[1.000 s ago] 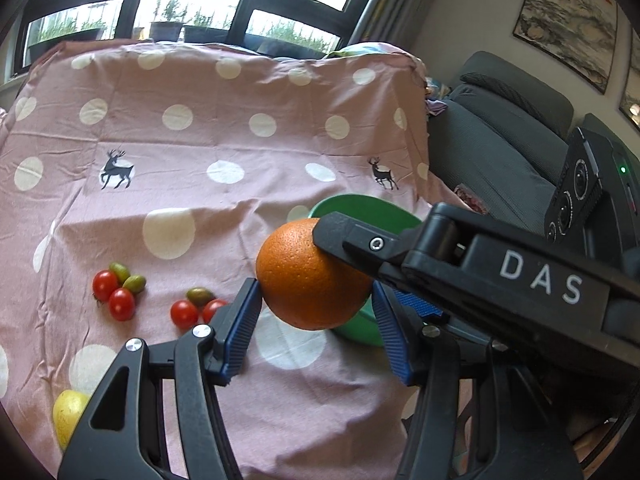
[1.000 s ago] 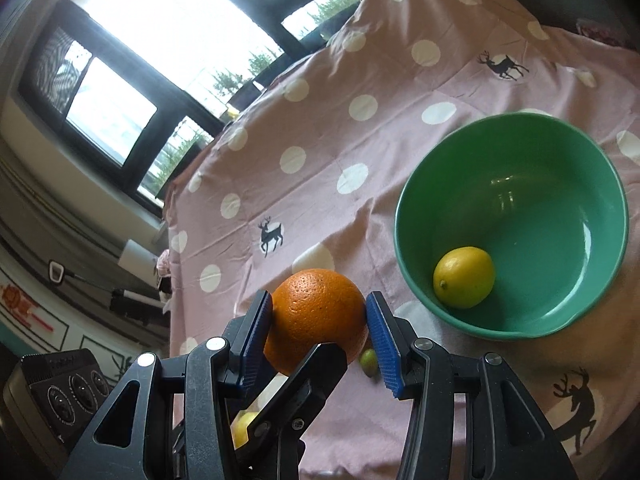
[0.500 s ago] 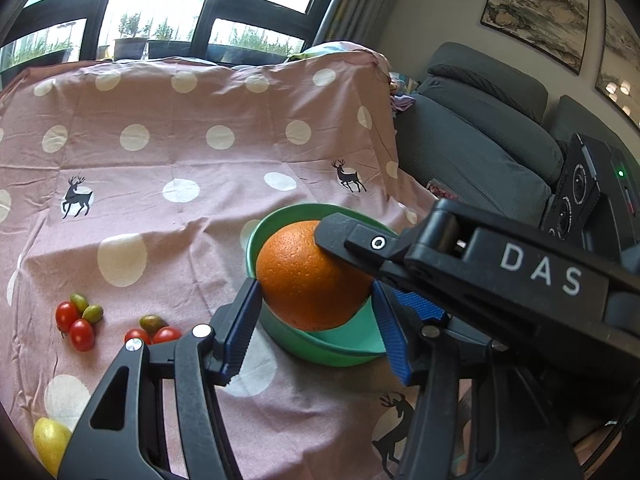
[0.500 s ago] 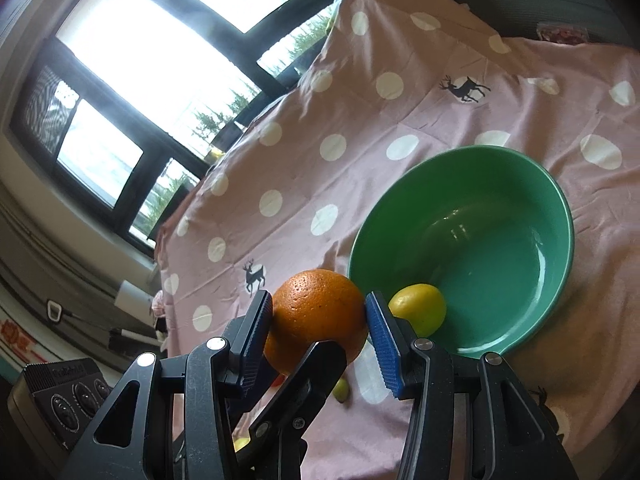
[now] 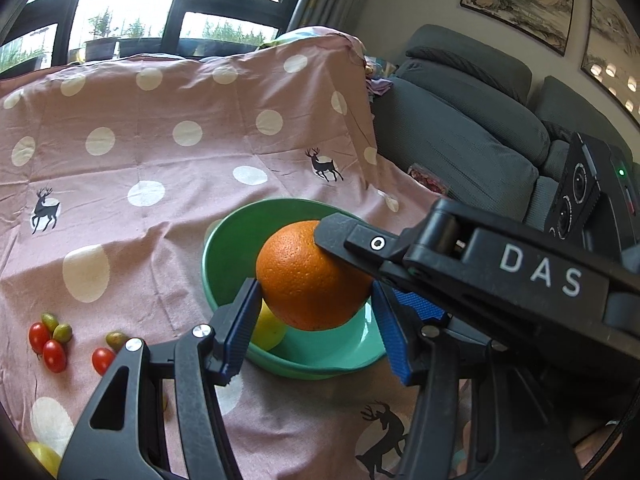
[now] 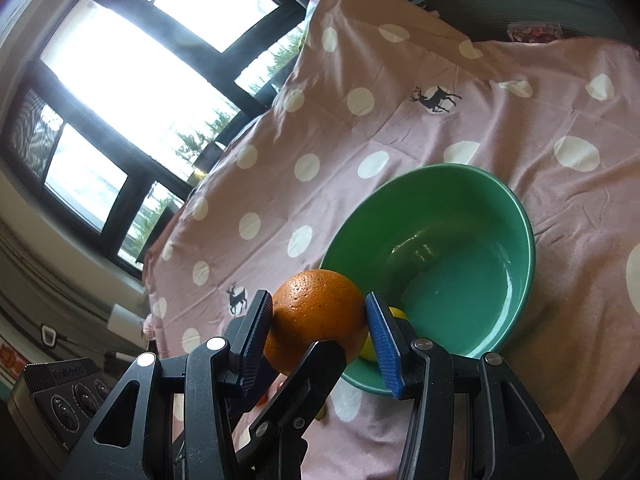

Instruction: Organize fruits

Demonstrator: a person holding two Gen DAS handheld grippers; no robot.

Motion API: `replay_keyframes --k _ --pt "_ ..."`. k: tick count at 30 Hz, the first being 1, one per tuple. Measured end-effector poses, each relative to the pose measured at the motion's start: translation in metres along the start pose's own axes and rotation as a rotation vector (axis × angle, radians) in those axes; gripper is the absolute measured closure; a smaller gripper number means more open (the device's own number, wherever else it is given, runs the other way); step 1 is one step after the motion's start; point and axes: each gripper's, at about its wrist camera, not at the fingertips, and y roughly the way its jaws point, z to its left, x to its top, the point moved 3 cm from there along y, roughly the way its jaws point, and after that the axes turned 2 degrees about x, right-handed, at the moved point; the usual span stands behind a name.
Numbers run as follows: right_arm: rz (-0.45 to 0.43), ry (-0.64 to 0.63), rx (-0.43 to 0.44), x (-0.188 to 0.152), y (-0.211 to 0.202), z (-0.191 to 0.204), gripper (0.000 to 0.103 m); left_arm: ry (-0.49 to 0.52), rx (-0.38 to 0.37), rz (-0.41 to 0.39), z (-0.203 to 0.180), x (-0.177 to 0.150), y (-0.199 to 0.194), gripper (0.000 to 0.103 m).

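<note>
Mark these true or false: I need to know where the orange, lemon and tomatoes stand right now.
1. The right gripper clamps the orange. True.
2. The green bowl is empty. False: a lemon lies in it.
3. Cherry tomatoes lie on the cloth, outside the bowl. True.
4. The orange already sits in the bowl. False: it is held in the air near the rim.
</note>
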Motion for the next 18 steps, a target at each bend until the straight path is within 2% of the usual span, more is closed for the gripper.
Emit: replay_keyframes --k 7,18 --pt "-0.01 0.013 -0.035 0.01 0.002 -0.013 0.051 0.002 -0.03 0.027 -0.003 0.0 0.015 0.047" --pt "0.03 0.043 -0.075 0.008 0.019 -0.027 0.051 -0.033 -0.041 0.077 0.006 -0.007 0.034 0.047"
